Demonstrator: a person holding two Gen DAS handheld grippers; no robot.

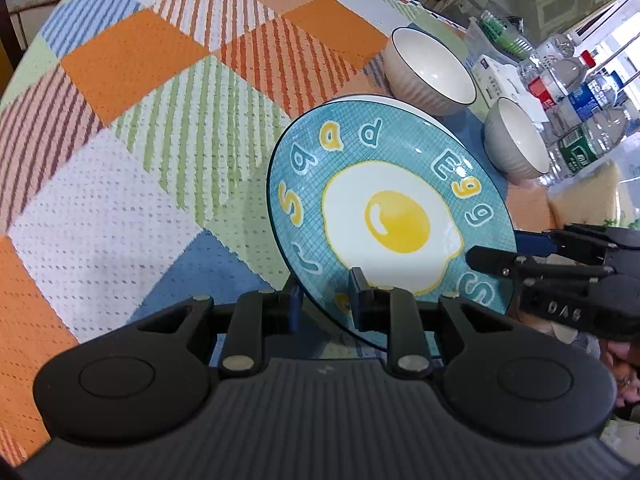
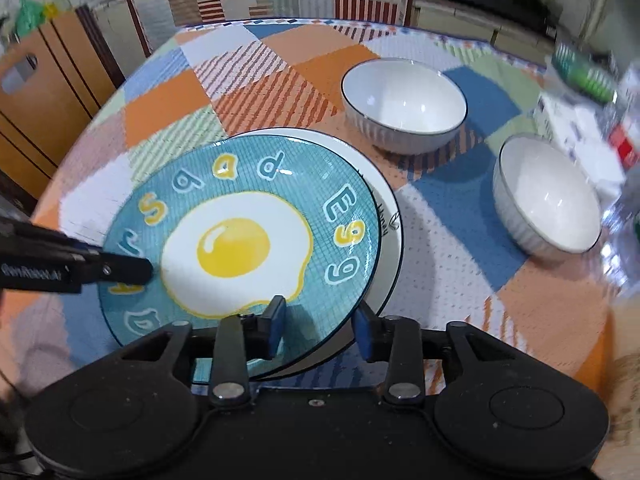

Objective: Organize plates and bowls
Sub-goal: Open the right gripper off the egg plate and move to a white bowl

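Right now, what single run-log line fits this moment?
left gripper: shut on teal fried-egg plate | right gripper: jaws open, astride rim | plate over white plate | two white bowls unstacked

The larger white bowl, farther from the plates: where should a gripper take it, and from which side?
By the rim of the larger white bowl, from above, one finger inside and one outside the wall. It stands upright and empty, apart from the smaller bowl and the egg plate.

open cloth [image 1: 132,128] left of plates [image 2: 240,240]; bowls [image 2: 404,108] beyond
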